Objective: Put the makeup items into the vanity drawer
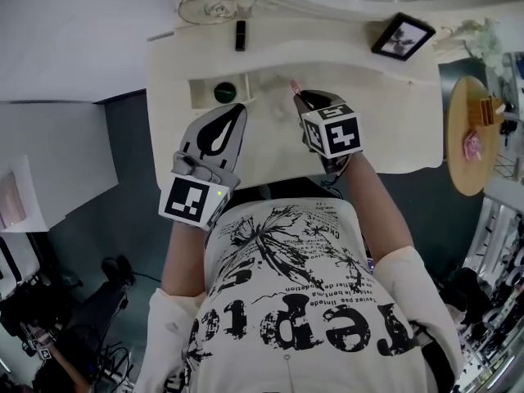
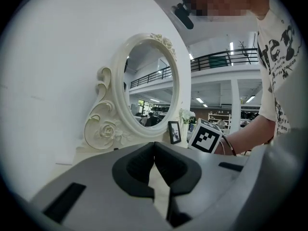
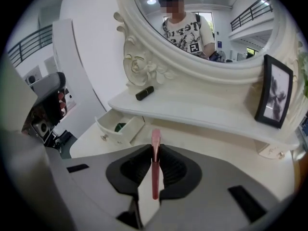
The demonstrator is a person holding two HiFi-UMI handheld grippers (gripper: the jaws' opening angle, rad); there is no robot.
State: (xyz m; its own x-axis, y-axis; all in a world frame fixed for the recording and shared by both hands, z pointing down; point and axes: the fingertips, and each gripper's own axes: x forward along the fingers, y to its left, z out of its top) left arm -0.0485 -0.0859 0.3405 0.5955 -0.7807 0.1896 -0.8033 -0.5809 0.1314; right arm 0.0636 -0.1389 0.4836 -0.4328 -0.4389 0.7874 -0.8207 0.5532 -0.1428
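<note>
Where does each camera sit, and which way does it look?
Head view: on the head, looking down at the vanity; shirt, left claw, right claw.
Left gripper view: on that claw, facing the mirror; shut jaws.
Right gripper view: on that claw, facing the drawer; jaws holding a pink stick.
Both gripper views share the picture frame.

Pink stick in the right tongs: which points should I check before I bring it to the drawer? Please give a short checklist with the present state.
1. Right tongs shut on pink stick: ok.
2. Drawer open: ok.
3. Free room in drawer beside green item: ok.
4. Left tongs shut and empty: ok.
5. Left tongs clear of the drawer: cannot tell; in the head view their tip overlaps its near edge.
</note>
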